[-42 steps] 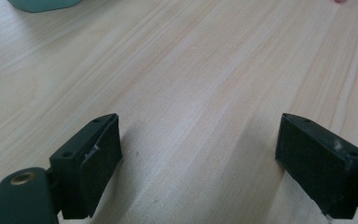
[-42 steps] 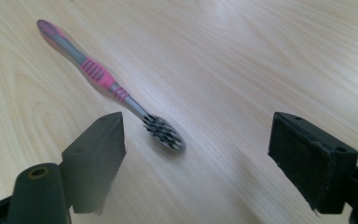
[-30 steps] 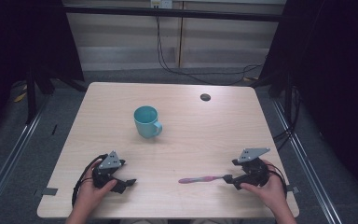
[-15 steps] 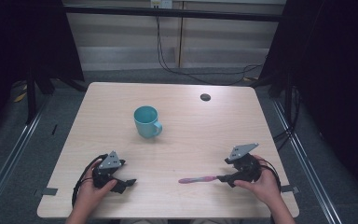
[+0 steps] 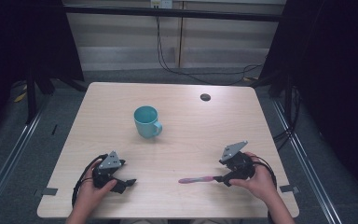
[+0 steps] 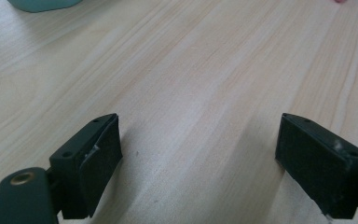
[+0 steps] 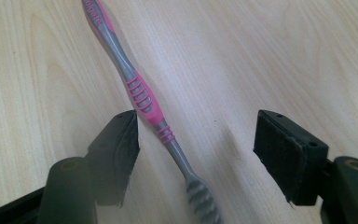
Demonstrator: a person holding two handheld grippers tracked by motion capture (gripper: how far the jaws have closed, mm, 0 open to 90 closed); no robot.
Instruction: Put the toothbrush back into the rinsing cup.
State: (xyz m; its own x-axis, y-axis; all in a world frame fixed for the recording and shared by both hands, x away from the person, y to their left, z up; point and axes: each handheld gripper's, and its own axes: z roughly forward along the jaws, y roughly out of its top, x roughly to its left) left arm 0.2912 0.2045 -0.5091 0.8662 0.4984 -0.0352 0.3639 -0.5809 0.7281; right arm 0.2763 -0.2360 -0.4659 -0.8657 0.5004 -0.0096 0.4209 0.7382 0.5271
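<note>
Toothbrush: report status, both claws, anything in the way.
Right claw open, closing around toothbrush, pads not touching. Toothbrush flat on table. Left claw open, empty. Mug well clear.

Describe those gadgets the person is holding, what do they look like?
Each hand-held gripper, left and right, is a chunky black body topped by a grey three-cornered plate, with a black cable looping back from it. Up close, two flat black jaws carry rough dark pads, small screw holes and a brass-coloured fitting. No sleeves reach the forearms in view.
</note>
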